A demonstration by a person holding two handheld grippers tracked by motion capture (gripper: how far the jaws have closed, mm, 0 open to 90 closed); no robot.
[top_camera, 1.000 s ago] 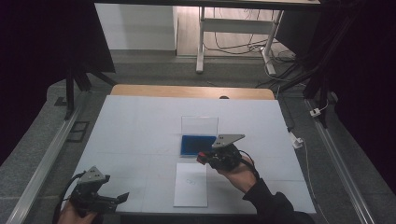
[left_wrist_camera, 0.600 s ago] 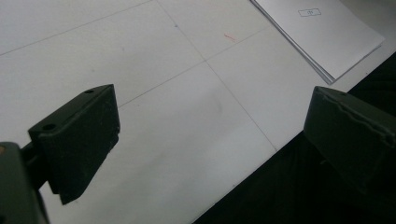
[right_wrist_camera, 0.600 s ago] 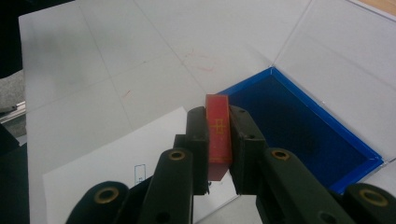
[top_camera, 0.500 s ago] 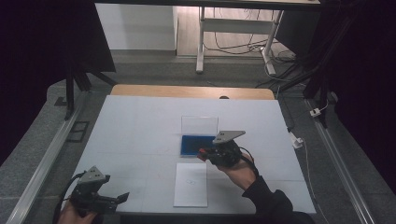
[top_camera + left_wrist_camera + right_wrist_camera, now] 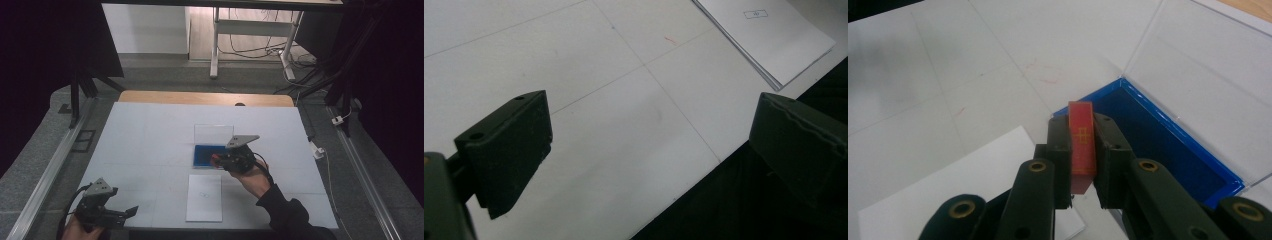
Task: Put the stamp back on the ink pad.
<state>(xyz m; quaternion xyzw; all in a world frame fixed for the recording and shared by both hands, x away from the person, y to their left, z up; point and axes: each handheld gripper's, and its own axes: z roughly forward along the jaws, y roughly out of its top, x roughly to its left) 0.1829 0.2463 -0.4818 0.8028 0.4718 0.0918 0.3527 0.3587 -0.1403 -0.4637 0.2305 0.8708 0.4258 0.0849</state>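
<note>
A red stamp block (image 5: 1081,145) sits clamped between the jaws of the right hand-held gripper (image 5: 1082,159), which hangs over the near edge of an open blue ink tray (image 5: 1168,137), the tray's clear lid (image 5: 1213,60) lying flat just beyond it. In the high view the right hand-held gripper (image 5: 220,161) is poised at the blue tray (image 5: 202,155), and a white sheet of paper (image 5: 204,197) lies on the desk (image 5: 145,135) just behind and below it, toward the person. Judged from this, the pick-up of the block is done; whether it has been inked cannot be told, and the sheet carries only a small printed mark. The left hand-held gripper (image 5: 120,214) rests idle at the desk's near corner, jaws wide apart and holding nothing, well apart from the work.
</note>
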